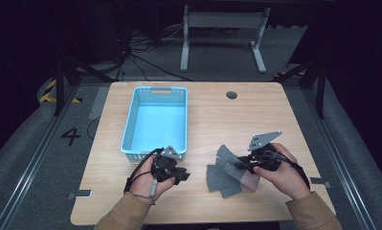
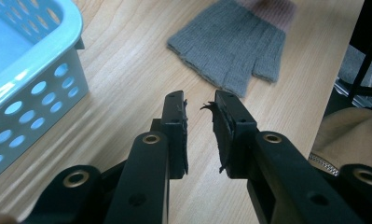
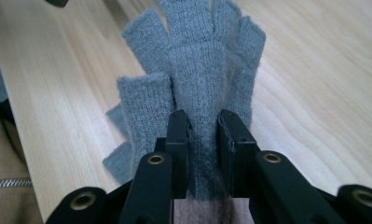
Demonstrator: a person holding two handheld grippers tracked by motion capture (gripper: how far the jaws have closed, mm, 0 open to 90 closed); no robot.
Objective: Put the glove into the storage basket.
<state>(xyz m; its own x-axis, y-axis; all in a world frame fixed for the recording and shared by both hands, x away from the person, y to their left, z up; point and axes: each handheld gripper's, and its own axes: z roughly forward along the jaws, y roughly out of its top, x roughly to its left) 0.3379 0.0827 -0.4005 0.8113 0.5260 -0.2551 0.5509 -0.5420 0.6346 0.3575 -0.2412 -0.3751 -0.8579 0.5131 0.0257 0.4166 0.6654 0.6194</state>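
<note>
Grey knit fingerless gloves [image 1: 222,179] with a pinkish cuff lie overlapped on the wooden table [image 1: 212,120], right of centre. My right gripper [image 1: 239,166] lies low over them, and in the right gripper view it [image 3: 204,119] is shut on a pinched fold of the top grey glove [image 3: 197,60]. The second glove's fingers stick out to the left beneath. My left gripper [image 1: 181,175] rests near the table's front, left of the gloves. Its jaws [image 2: 197,100] stand narrowly apart with nothing between them, and a glove [image 2: 230,51] lies ahead of them.
A light blue perforated basket [image 1: 131,115] stands at the table's left middle, just beyond my left gripper, and shows as a rim [image 2: 44,51] in the left gripper view. A round cable hole [image 1: 231,95] sits near the far edge. A tan sleeve covers each forearm.
</note>
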